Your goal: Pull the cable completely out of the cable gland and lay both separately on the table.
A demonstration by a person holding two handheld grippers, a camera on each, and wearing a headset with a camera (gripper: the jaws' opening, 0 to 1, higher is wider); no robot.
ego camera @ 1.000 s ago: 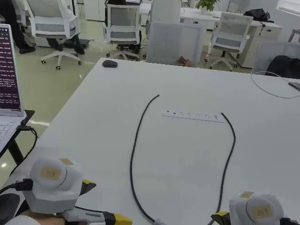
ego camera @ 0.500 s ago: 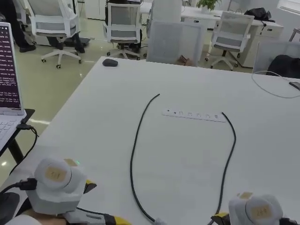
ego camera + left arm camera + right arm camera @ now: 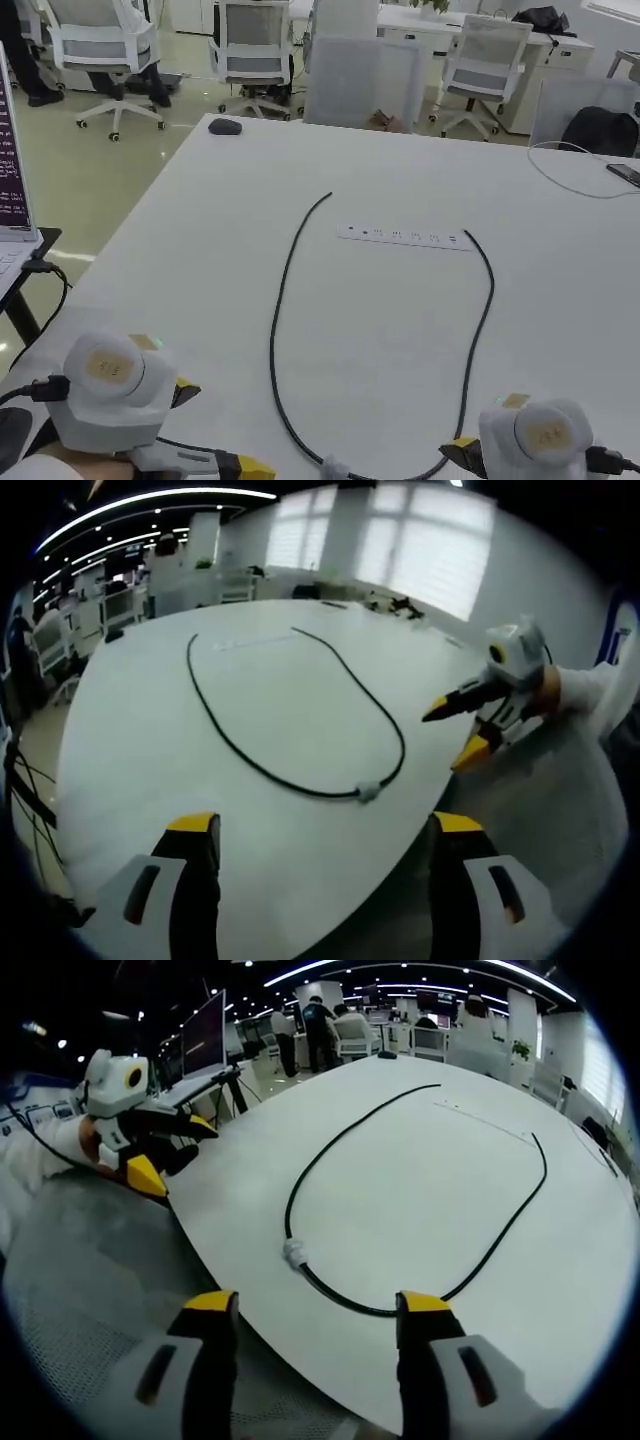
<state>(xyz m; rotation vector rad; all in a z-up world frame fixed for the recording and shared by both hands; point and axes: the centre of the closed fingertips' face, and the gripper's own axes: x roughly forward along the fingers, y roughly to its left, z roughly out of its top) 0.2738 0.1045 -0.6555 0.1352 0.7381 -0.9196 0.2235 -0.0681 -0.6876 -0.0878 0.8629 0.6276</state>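
A long black cable (image 3: 281,310) lies in a U-shaped loop on the white table (image 3: 380,330), also in the left gripper view as cable (image 3: 260,765) and in the right gripper view as cable (image 3: 400,1130). A small whitish cable gland (image 3: 333,466) sits on the cable at the near bend, gland (image 3: 367,792), gland (image 3: 295,1252). My left gripper (image 3: 315,825) is open at the near left table edge, short of the gland. My right gripper (image 3: 312,1302) is open at the near right, a little short of the cable's bend. Nothing is between either pair of jaws.
A white power strip (image 3: 402,237) lies across the middle of the table. A dark mouse (image 3: 224,126) rests at the far left corner, a thin white cord (image 3: 570,188) at the far right. A laptop (image 3: 12,180) stands left of the table, office chairs (image 3: 250,55) behind.
The head camera has dipped slightly, so the table scene sits a little higher in view. Both grippers stay low at the near edge, open, with the cable and gland unmoved.
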